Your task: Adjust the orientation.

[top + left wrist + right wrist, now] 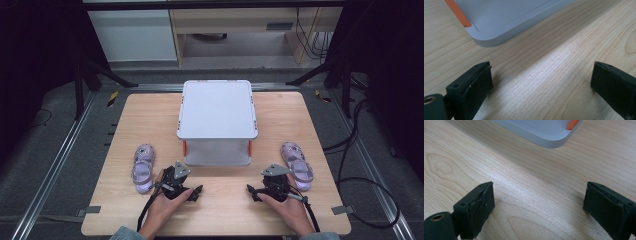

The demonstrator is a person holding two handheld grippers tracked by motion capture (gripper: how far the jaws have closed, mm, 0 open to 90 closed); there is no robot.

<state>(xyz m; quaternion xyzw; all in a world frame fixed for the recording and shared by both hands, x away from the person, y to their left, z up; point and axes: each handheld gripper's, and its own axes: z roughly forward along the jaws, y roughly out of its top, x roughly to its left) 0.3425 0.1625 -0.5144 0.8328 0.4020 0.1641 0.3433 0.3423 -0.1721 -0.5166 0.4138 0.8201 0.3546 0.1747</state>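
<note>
Wood-grain table [140, 120], smooth grey rounded-corner shelf [217, 107], lilac sandals [142, 167].

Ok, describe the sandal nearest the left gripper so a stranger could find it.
Start at the white two-tier rack in the middle of the wooden table. Left of its front corner lies a pale lilac sandal, just beside the left gripper. Its twin lies on the rack's far side, by the right gripper.
</note>
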